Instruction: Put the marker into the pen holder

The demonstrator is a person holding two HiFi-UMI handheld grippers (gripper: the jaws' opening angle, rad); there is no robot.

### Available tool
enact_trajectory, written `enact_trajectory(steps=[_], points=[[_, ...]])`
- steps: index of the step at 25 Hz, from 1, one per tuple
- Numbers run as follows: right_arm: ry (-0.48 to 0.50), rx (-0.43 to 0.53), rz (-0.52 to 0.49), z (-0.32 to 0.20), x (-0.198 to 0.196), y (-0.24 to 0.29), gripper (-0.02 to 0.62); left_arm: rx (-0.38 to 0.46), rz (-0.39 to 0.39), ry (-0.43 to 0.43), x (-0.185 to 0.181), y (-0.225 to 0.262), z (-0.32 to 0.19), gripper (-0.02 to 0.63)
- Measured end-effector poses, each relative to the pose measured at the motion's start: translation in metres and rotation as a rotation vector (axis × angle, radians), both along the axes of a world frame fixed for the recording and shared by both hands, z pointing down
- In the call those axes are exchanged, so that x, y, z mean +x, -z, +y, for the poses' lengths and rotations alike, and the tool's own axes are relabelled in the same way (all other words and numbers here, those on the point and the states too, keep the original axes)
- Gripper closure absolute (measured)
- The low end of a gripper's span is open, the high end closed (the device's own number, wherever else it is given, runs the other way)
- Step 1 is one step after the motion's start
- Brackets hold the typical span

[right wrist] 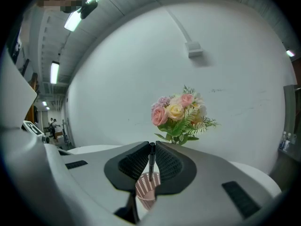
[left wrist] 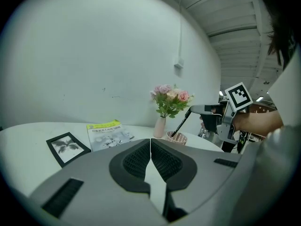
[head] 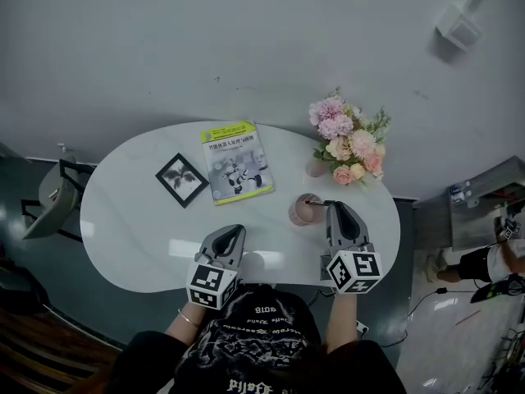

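A thin black marker (right wrist: 151, 161) stands pinched between the pads of my right gripper (right wrist: 151, 150), its lower end down inside the pink slotted pen holder (right wrist: 146, 188). In the left gripper view the marker (left wrist: 181, 125) slants from the right gripper's tips (left wrist: 196, 110) down into the holder (left wrist: 176, 138). From the head view the holder (head: 304, 210) stands on the white table (head: 139, 220), just ahead of the right gripper (head: 331, 204). My left gripper (head: 233, 231) rests near the table's front edge, shut and empty; its pads (left wrist: 139, 161) meet.
A pink vase of flowers (head: 344, 142) stands close behind the holder. A green-topped booklet (head: 235, 161) and a black-framed picture (head: 181, 179) lie at the table's middle and left. A chair (head: 51, 194) stands off the left end.
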State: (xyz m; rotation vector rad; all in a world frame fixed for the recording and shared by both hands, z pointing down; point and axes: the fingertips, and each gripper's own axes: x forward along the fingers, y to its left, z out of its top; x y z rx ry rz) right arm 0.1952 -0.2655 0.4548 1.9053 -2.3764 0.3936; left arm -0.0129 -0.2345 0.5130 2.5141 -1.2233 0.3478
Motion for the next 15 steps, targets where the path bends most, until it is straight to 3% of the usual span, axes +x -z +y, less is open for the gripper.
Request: enact_trajectory(steps=[15], points=[[0.078,-0.103,0.008,-0.019,-0.008,-0.037,0.529,-0.008,-0.020,0.066,-0.006,-0.004,-0.010,0.581]])
